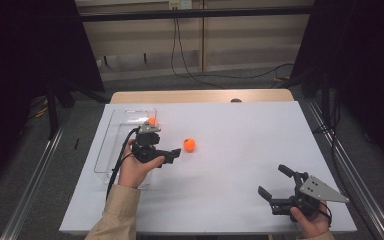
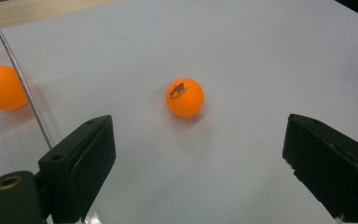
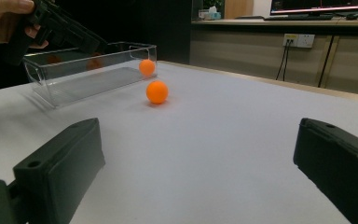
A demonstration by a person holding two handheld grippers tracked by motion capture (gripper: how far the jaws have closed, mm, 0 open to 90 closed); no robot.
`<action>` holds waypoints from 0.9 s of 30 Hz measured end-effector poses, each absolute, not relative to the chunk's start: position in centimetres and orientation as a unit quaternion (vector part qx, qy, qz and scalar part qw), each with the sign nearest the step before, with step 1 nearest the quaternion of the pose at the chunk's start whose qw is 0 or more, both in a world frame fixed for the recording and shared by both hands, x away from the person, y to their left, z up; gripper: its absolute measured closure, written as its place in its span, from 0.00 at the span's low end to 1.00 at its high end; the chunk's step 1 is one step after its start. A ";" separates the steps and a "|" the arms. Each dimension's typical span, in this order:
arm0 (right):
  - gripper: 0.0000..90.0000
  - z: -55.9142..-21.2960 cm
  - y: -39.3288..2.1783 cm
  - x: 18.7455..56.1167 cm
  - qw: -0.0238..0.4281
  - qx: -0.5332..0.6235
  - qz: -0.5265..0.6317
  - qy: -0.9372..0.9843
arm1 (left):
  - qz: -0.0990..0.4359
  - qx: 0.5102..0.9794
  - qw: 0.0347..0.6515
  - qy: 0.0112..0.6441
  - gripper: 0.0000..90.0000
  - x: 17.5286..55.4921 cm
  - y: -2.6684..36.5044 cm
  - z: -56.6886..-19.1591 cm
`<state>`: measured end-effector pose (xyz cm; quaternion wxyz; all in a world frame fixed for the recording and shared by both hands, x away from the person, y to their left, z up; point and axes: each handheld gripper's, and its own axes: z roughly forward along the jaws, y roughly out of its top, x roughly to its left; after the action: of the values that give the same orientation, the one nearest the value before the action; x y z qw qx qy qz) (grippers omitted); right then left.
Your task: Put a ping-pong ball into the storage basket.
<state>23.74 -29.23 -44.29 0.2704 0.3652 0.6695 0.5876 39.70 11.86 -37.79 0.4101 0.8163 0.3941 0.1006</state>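
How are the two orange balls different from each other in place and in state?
The ball in the clear box lies inside the clear box; the ball on the table lies on the bare white table. The left tongs, open, point at the table ball. Both are orange with dark print.

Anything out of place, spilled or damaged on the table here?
Nothing looks damaged or spilled. One orange ball lies loose on the white table, just outside the clear bin, while another ball sits inside it. The left tool points at the loose one with its jaws open.
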 end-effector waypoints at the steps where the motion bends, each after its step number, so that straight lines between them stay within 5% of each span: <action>1: 0.01 -44.3 -29.2 23.7 0.270 0.365 0.588 0.670 | 0.100 0.816 0.410 0.395 0.11 39.7 11.8 -37.8; 27: 0.01 -44.3 -29.2 23.7 0.270 0.365 0.588 0.670 | 0.101 0.820 0.403 0.393 0.10 39.8 10.9 -38.8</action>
<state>23.73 -29.23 -44.29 0.2702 0.3648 0.6696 0.5878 39.82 10.86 -38.76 0.4027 0.8205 0.3931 0.1005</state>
